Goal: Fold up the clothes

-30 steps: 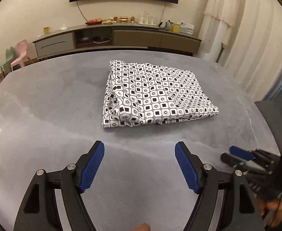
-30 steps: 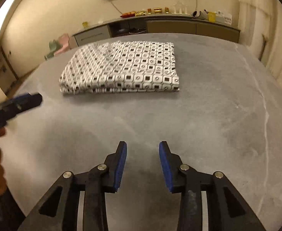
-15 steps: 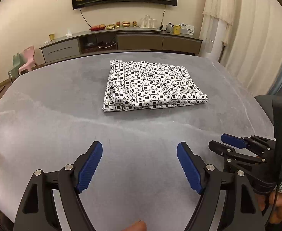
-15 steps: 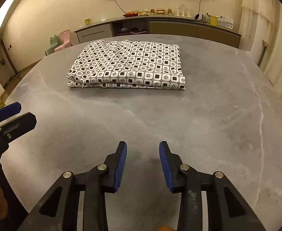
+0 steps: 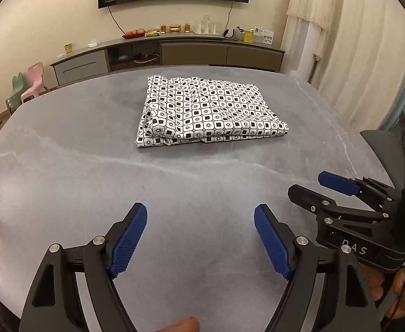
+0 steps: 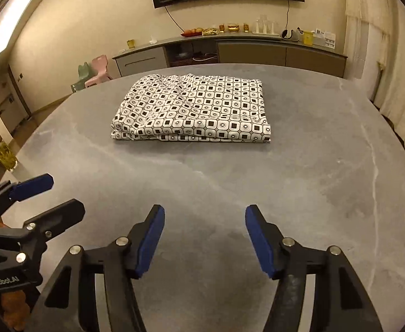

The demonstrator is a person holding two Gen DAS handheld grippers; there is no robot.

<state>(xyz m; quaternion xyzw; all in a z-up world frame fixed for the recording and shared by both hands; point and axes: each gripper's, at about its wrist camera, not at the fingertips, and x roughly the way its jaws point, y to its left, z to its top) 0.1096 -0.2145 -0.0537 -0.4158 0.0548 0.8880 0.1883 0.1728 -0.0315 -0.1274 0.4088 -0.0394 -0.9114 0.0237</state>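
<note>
A black-and-white patterned garment (image 5: 205,113) lies folded into a flat rectangle on the far half of the grey stone table (image 5: 91,182); the right wrist view shows the garment (image 6: 194,110) the same way. My left gripper (image 5: 201,227) hovers open over the near part of the table, well short of the cloth, with nothing between its blue pads. My right gripper (image 6: 204,229) is open too and holds nothing. It also appears at the right edge of the left wrist view as the right gripper (image 5: 313,186), and the left gripper (image 6: 58,193) shows at the left of the right wrist view.
Bare table (image 6: 327,166) surrounds the garment on all sides. Beyond the far edge stands a long low sideboard (image 5: 174,52) with small items on it, and small pink and green chairs (image 5: 28,88) are at the left. Curtains (image 5: 368,55) hang at the right.
Both grippers have pulled back and risen away from the folded garment, which looks smaller and farther off. The right gripper's jaws have spread wider apart. The cloth itself has stayed put.
</note>
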